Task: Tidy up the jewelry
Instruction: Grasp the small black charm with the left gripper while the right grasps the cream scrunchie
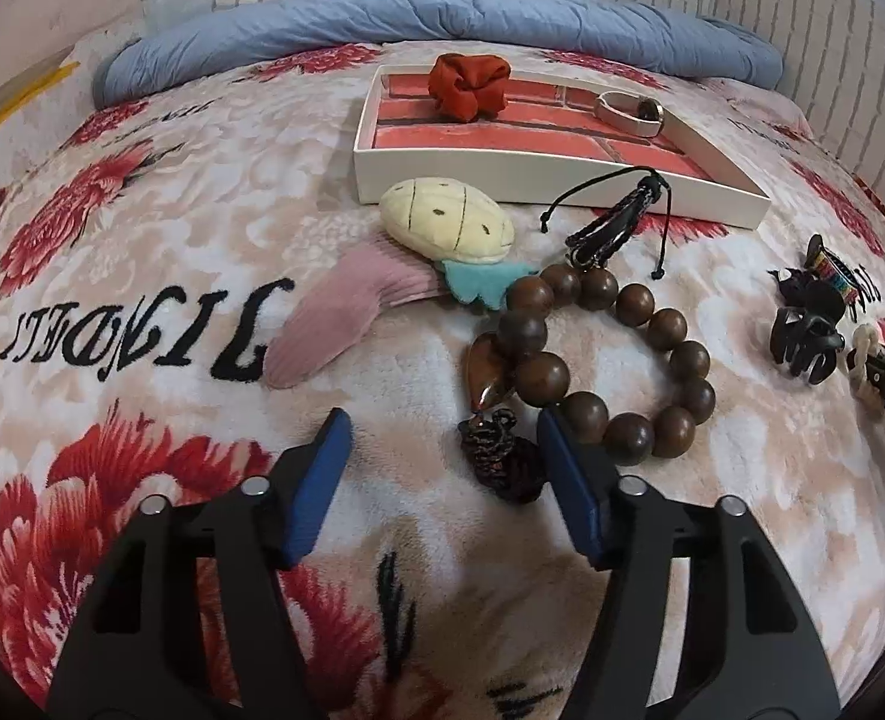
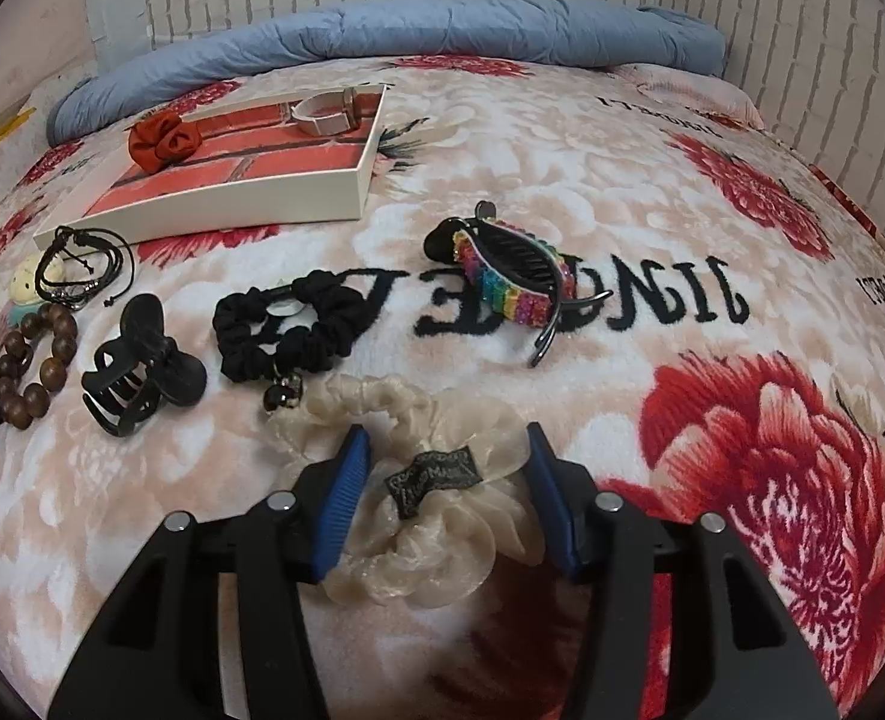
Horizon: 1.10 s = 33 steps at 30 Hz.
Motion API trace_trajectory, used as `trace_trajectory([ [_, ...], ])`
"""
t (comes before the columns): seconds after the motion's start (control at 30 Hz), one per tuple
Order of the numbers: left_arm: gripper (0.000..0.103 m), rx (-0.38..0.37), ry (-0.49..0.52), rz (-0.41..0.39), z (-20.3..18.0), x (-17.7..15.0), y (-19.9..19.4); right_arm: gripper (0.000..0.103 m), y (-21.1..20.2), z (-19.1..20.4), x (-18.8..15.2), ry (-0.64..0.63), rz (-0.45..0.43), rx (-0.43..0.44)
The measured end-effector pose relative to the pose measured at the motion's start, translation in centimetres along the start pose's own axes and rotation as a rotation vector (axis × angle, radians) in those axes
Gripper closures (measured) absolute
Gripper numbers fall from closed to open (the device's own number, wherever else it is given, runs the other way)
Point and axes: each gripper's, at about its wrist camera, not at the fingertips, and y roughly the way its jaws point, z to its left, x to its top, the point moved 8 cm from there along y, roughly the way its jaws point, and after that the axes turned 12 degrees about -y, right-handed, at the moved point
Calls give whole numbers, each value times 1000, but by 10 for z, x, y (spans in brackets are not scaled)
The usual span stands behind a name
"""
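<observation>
My left gripper (image 1: 439, 432) stands with its jaws spread, the ribbed blue pads clear of any contact. Between them lies a dark braided knot (image 1: 502, 462) with a glossy brown heart pendant (image 1: 483, 369) above it, both attached to the wooden bead bracelet (image 1: 616, 360): large, round, smooth brown beads in a loop, lying flat on the blanket (image 1: 142, 276). My right-hand pad sits just beside the nearest beads; I cannot tell whether it touches them.

My right gripper (image 2: 445, 450) has its jaws partly spread around a beige organza scrunchie (image 2: 436, 516), sheer and ruffled, with a small dark fabric label. The pads flank the fabric on both sides; whether they press it I cannot tell.

The blanket is plush fleece, cream with red flowers and black lettering. On it, in the right view: a matte black claw clip (image 2: 142, 372), a black ribbed scrunchie (image 2: 292, 324) with a small dark charm, and a curved black clip (image 2: 514, 276) edged in rainbow glitter. A black cord bracelet (image 1: 616, 222) lies against the front wall of the box.

The shallow white cardboard box (image 1: 502, 177) has a red brick-pattern floor. Inside rest a red fabric flower (image 1: 469, 84) and a pale band ring (image 1: 631, 108). A soft cream plush charm (image 1: 448, 222) with pink corduroy and teal felt parts lies left of the beads. A rolled blue quilt (image 1: 442, 24) runs along the white brick wall.
</observation>
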Motion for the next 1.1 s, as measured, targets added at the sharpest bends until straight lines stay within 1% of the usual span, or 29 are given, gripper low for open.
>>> trace_trajectory([
  [0.03,50,-5,5,-2,-1,0,-1,56,0,0,0,-3,0,-1],
  [0.07,54,-11,8,-2,-2,0,-1,57,0,0,1,-6,0,-3],
  [0.1,55,-8,12,-4,-3,0,-1,59,0,1,1,-8,-1,-4],
  [0.13,59,-5,16,-6,-3,0,-2,61,0,1,1,-11,-1,-4],
  [0.17,69,-9,19,-6,-4,-1,-2,62,0,1,1,-15,-1,-5],
  [0.2,75,-18,21,-2,-5,-1,-3,64,0,2,1,-17,-2,-5],
  [0.23,80,-39,26,10,-8,-3,-2,67,0,3,2,-21,-4,-3],
  [0.3,80,-31,33,5,-8,-3,-3,71,-1,4,2,-26,-7,-2],
  [0.43,82,-39,19,3,-8,-3,-4,81,-3,5,2,-34,-17,-1],
  [0.63,86,-25,-4,-30,-1,-1,-11,82,-7,2,3,-19,-38,7],
  [0.8,86,-39,-46,-56,7,4,-18,82,-12,1,5,-13,-64,6],
  [0.97,86,-47,-46,-107,8,9,-31,82,-17,0,8,-7,-88,17],
  [1.1,86,-33,-49,-132,14,13,-37,82,-21,0,10,-9,-105,17],
])
